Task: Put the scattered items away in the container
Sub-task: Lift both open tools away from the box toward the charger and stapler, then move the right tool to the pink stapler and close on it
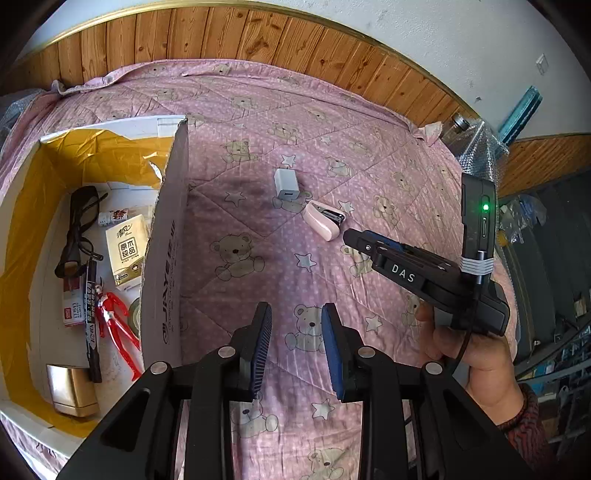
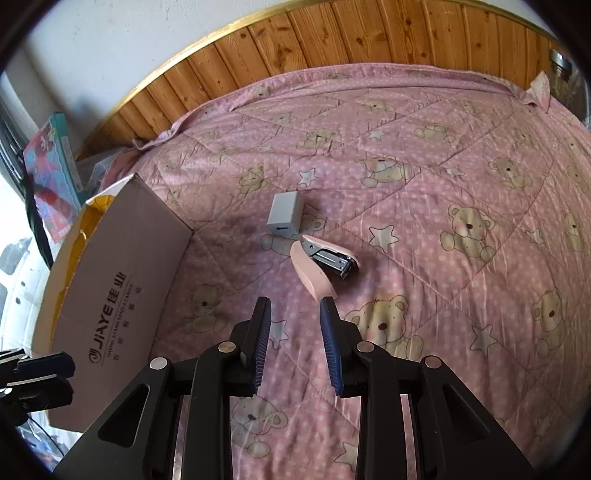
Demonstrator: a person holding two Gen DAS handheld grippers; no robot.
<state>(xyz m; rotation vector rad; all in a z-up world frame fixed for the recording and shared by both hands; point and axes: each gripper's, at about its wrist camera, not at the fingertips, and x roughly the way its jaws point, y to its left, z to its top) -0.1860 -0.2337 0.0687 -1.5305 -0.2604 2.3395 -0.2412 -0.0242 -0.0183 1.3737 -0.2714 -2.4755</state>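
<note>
On the pink bear quilt [image 1: 258,229] lie a white charger block [image 1: 286,183] [image 2: 286,214] and, just beside it, a pink stapler [image 1: 325,219] [image 2: 321,266] with its arm lifted. My right gripper [image 2: 293,306] is open and empty, and the stapler's pink end sits just beyond its right fingertip. In the left wrist view the right gripper [image 1: 351,238] points at the stapler from the right, held by a hand [image 1: 480,350]. My left gripper [image 1: 295,314] is open and empty over the quilt, right of the cardboard box [image 1: 170,236] [image 2: 122,295].
The box holds black glasses [image 1: 79,229], a tissue pack [image 1: 123,254], a red toy figure [image 1: 114,325], a marker [image 1: 90,314], a gold case [image 1: 72,391] and a tape roll [image 1: 133,314]. Wooden panelling [image 2: 332,33] backs the bed. Bubble wrap [image 1: 476,147] lies at the right edge.
</note>
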